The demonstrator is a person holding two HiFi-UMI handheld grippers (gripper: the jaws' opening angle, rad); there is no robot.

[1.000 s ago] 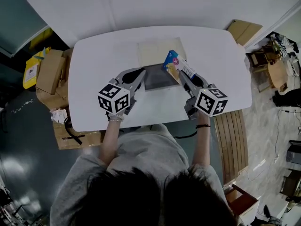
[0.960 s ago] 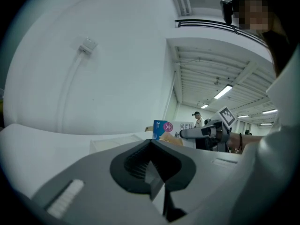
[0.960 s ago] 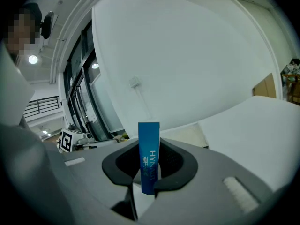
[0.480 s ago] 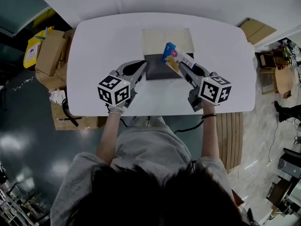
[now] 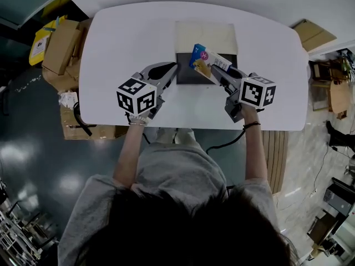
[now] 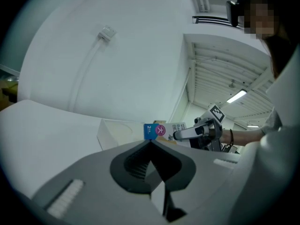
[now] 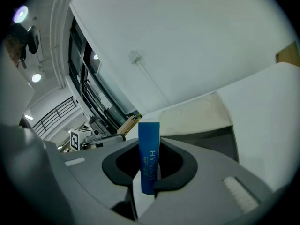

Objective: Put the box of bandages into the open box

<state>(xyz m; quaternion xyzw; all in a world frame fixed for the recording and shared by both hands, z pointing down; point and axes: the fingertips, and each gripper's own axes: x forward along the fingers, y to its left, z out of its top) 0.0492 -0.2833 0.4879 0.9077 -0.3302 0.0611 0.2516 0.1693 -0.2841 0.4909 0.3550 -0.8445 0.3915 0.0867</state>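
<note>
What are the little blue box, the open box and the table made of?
The bandage box looks like thin printed card, slightly glossy: crisp edges, blue and white print. The open box seems matte paperboard, pale flap, dark grey inside; plastic is possible. The table has a smooth white top, probably laminate or painted board.

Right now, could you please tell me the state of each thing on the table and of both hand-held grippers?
open box: open, flap laid back behind it.
box of bandages: gripped, tilted, over the open box.
left hand-held gripper: shut, nothing between its jaws, beside the open box.
right hand-held gripper: shut on the box of bandages.
</note>
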